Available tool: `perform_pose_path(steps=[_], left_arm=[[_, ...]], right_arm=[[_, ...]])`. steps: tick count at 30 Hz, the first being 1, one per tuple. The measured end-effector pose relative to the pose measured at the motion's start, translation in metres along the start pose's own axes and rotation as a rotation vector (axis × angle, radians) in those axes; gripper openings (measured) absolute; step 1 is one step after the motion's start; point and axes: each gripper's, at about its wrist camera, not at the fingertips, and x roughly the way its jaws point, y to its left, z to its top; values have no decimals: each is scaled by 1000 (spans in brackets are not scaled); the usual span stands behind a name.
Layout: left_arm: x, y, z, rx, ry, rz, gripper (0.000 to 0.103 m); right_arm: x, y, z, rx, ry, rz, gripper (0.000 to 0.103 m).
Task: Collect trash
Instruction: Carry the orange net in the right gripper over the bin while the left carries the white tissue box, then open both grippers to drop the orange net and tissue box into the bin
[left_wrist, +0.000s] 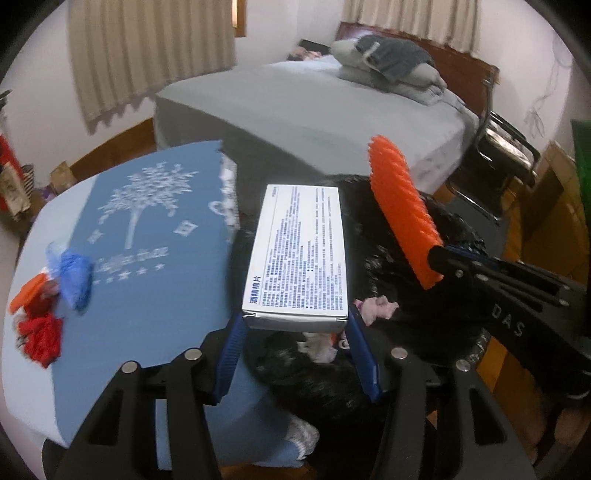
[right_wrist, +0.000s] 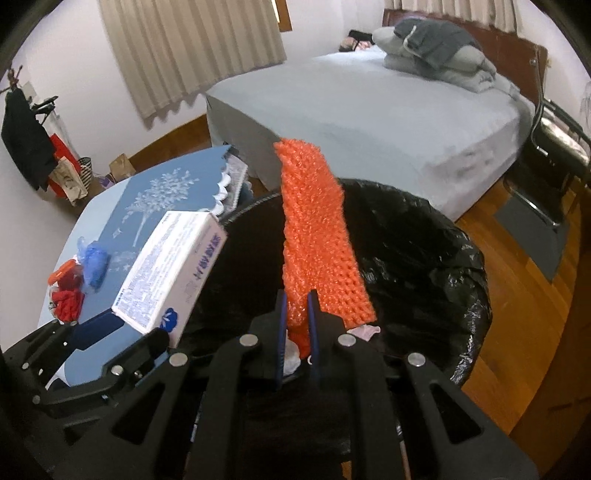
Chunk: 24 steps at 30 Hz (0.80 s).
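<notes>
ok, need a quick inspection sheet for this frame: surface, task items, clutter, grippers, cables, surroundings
surface: table with blue tree-print mat.
job's things: white box and orange foam net both over the black-lined bin; some scraps already inside.
clutter: blue wad and red-orange scraps on the mat.
grippers: left gripper clamps the box; right gripper pinches the net.
cables: thin wires on the far wall.
surroundings: bed, curtains, chair, wood floor.

Black-lined bin (right_wrist: 424, 258) mouth open below my grippers, blue-clothed table (left_wrist: 155, 258) edge close at its left, bed (right_wrist: 369, 122) beyond, bare wood floor (right_wrist: 517, 332) on the right.
</notes>
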Motion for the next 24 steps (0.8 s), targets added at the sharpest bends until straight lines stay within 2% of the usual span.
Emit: perform_pose_path(steps=[2,3,5,10,15,24], left_arm=[[12,-8,1,28,24,-21,56],[19,-11,0,44,41,-33,61],[25,-13,-2,62,48,-16,63],[25,-7,-10,73,61,3,63],[10,13,-17,48,48,29,64],[-15,50,-27,5,23,59,64]], right_arm=[[4,-5,2,1,12,-7,16],[6,-8,1,3,16,-12,19],[7,-12,-3,15,18,-15,28],[6,-20,-10,54,24,-18,28],[3,-20,-15,67,33,-15,28],[-14,20,-19,37,26,4,28]])
